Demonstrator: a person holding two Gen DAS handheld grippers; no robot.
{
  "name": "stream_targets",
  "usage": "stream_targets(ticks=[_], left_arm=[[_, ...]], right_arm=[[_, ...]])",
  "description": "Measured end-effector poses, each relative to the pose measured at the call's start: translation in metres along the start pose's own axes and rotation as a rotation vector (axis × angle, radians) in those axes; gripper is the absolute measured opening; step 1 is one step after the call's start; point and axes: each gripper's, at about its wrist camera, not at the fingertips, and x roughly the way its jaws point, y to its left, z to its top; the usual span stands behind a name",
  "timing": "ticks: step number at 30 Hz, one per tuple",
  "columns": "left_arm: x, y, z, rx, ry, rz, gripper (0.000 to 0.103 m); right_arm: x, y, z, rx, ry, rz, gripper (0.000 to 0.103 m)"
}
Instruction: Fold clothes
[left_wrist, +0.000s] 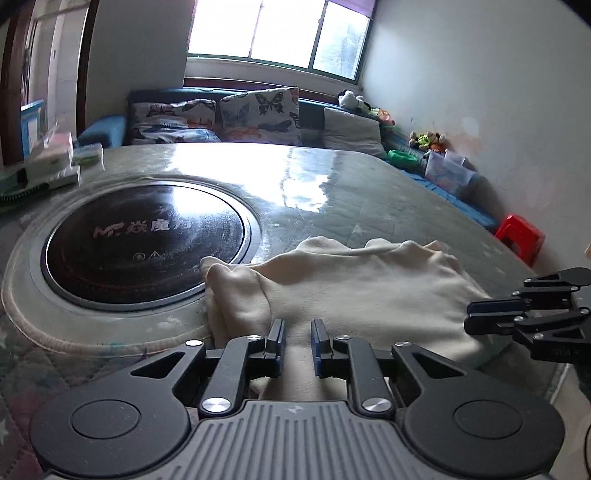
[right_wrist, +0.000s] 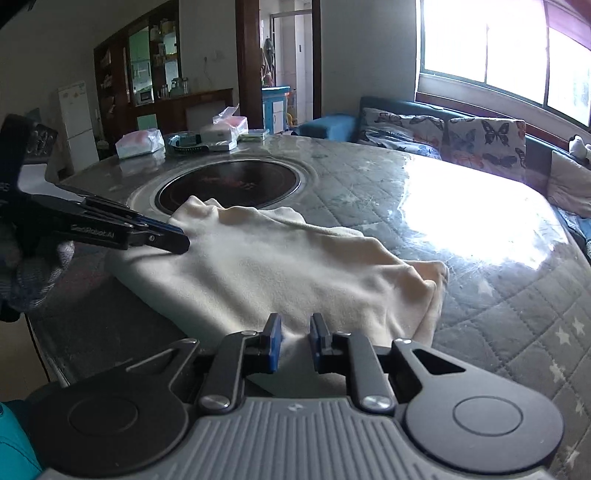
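Observation:
A cream garment lies bunched on the table, beside the round black cooktop. My left gripper sits over the garment's near edge, its jaws a narrow gap apart with cream cloth between them. My right gripper stands the same way at the garment's other near edge, cloth bunched between its pads. Each gripper shows in the other's view: the right one at the left wrist view's right edge, the left one at the right wrist view's left, its tips on the cloth.
The table has a quilted star-pattern cover under clear plastic. Boxes and tissue packs stand at its far side. A sofa with butterfly cushions runs under the window. A red stool and toy boxes stand by the right wall.

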Motion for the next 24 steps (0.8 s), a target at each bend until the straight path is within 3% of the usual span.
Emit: stream_targets(ticks=[9,17,24], left_arm=[[0.005,0.013,0.01,-0.035,-0.012,0.055,0.019],[0.011,0.022,0.015,-0.053,-0.008,0.061,0.019],[0.009,0.02,0.021,-0.047,-0.012,0.057,0.02]], right_arm=[[0.023,-0.012,0.037,-0.005,-0.031,-0.058,0.015],[0.074,-0.033,0.056,0.061,0.047,-0.089,0.014],[0.056,-0.04,0.049,0.077,0.019,-0.114,0.014]])
